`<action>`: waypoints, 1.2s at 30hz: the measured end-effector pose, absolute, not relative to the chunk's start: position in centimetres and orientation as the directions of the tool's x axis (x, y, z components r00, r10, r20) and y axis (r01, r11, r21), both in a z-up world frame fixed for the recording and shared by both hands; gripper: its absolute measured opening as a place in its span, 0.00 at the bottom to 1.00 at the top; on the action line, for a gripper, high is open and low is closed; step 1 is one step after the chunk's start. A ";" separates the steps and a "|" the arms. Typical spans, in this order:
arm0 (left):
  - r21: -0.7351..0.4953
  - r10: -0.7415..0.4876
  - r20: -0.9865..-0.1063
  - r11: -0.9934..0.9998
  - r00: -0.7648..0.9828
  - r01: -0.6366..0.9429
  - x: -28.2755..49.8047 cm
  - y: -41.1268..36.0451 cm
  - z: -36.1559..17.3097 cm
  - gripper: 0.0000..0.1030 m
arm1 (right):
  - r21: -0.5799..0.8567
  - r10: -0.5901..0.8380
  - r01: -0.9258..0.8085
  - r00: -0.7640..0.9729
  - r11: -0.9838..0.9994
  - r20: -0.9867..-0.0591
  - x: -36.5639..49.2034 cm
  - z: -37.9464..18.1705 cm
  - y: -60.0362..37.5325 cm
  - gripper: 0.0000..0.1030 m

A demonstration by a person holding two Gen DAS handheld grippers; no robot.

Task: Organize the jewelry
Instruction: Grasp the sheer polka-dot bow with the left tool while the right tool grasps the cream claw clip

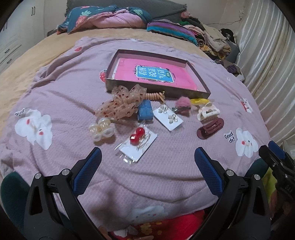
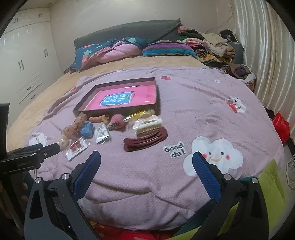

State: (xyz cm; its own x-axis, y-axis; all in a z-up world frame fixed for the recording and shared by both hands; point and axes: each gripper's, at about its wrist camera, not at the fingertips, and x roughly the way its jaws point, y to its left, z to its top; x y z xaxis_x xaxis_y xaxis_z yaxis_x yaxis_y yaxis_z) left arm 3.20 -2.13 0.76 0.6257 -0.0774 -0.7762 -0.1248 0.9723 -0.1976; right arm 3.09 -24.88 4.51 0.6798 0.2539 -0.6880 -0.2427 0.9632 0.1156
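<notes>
A shallow brown box (image 1: 195, 69) (image 2: 155, 96) with a pink book inside lies on the lilac blanket. In front of it sit hair and jewelry items: a red-bead earring card (image 1: 137, 142) (image 2: 77, 146), a pearl earring card (image 1: 168, 117), a blue case (image 1: 145, 110), a dotted sheer bow (image 1: 121, 103), a clear claw clip (image 1: 101, 129), a pink pompom clip (image 1: 182, 103), a cream claw clip (image 1: 208, 110) (image 2: 148, 124) and a maroon clip (image 1: 210, 127) (image 2: 145, 141). My left gripper (image 1: 147, 157) stands open just short of the red-bead card. My right gripper (image 2: 146, 162) is open, near the maroon clip.
The blanket (image 1: 55, 96) covers a bed with pillows (image 1: 103, 16) and a clothes pile (image 1: 212, 37) at the far end. A curtain (image 2: 267, 55) runs along the right, cupboards (image 2: 27, 59) along the left. A red bag (image 2: 281, 125) sits at the bed's right edge.
</notes>
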 end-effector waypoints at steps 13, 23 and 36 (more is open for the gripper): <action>-0.207 -0.080 -0.800 0.967 0.594 -0.148 10.1 1.6 -0.2 0.91 | 0.119 0.265 -0.262 0.643 0.958 -0.718 9.0 4.1 -26.0 0.96; -0.227 -0.112 -0.825 0.963 0.554 -0.144 14.6 4.7 -2.1 0.89 | 0.151 0.300 -0.298 0.559 0.943 -0.773 14.8 1.7 -23.7 0.96; -0.278 -0.184 -0.835 0.955 0.518 -0.109 16.2 5.4 -4.8 0.43 | 0.116 0.275 -0.345 0.459 0.932 -0.845 19.6 -2.9 -20.7 0.96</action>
